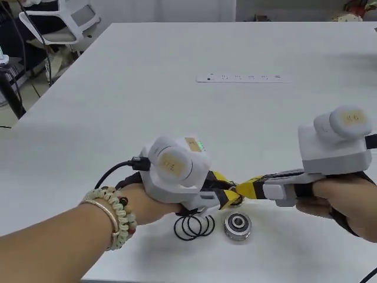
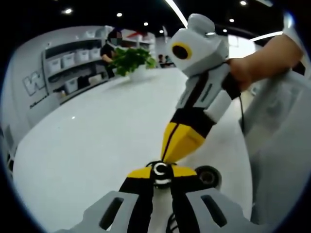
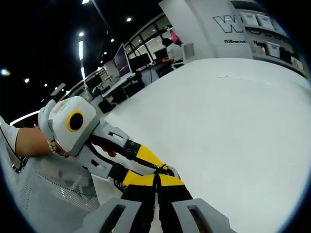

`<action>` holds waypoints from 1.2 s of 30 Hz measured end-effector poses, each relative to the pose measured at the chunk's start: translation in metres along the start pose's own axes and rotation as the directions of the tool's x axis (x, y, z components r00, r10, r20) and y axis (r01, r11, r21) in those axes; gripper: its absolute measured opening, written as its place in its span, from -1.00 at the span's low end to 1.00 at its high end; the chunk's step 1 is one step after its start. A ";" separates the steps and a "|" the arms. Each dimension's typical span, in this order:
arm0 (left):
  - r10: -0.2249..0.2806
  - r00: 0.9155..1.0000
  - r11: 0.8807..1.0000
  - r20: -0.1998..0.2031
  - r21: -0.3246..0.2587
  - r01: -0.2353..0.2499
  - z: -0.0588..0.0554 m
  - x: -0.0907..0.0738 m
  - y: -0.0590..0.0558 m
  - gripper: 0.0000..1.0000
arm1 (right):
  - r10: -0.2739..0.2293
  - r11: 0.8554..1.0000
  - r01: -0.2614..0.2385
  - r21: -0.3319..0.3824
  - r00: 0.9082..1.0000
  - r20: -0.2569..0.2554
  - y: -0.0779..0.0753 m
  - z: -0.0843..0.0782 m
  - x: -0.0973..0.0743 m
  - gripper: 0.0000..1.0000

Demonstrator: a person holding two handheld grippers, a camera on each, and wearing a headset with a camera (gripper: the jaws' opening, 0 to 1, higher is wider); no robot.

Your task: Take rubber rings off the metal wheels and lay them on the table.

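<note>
Rubber rings (image 1: 193,226), free wheel (image 1: 238,226) on white table (image 1: 177,88); left tool (image 2: 162,173) clamps second wheel (image 2: 160,169); right tool (image 3: 156,177) pinched closed.

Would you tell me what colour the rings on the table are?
Black; the rings show best in the head view.

A white power strip (image 1: 244,78) lies flat, far across the surface. An office chair (image 1: 79,15) stands beyond the far left corner. A leafy plant (image 2: 130,60) stands near shelving (image 2: 68,73) holding white bins.
</note>
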State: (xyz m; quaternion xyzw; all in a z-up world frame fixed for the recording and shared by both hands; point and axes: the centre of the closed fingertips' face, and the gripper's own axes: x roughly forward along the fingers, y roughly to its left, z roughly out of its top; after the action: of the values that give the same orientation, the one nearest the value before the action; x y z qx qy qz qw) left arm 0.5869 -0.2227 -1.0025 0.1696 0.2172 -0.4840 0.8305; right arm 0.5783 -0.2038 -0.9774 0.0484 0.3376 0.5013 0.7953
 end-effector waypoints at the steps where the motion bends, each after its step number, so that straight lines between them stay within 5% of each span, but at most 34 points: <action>1: 0.002 1.000 1.000 0.001 -0.002 -0.002 0.000 0.000 0.000 -0.73 | -0.034 0.999 0.034 -0.004 0.998 -0.060 -0.004 -0.006 -0.004 -1.00; 2: 0.002 1.000 1.000 0.003 -0.005 -0.002 0.001 0.001 0.000 -0.73 | -0.091 0.996 0.090 -0.021 0.994 -0.065 -0.014 -0.006 -0.004 -1.00; 19: -0.002 1.000 0.999 0.001 -0.034 0.002 0.002 0.002 -0.001 -0.72 | -0.139 0.990 0.141 0.017 0.987 -0.084 -0.027 -0.013 -0.008 -1.00; 26: -0.021 0.999 1.000 0.042 -0.021 0.022 0.022 -0.009 -0.001 -0.59 | -0.137 0.990 0.140 0.031 0.987 -0.083 -0.026 -0.013 -0.009 -1.00; 36: -0.068 0.998 0.991 -0.018 0.114 0.069 0.032 -0.025 -0.011 -0.24 | -0.139 0.989 0.143 0.046 0.987 -0.084 -0.026 -0.013 -0.011 -1.00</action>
State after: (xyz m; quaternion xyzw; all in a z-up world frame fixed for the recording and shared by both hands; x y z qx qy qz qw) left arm 0.5728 -0.2255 -0.9636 0.2129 0.2004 -0.5228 0.8008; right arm 0.5875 -0.2296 -0.9931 0.0247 0.3850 0.4364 0.8128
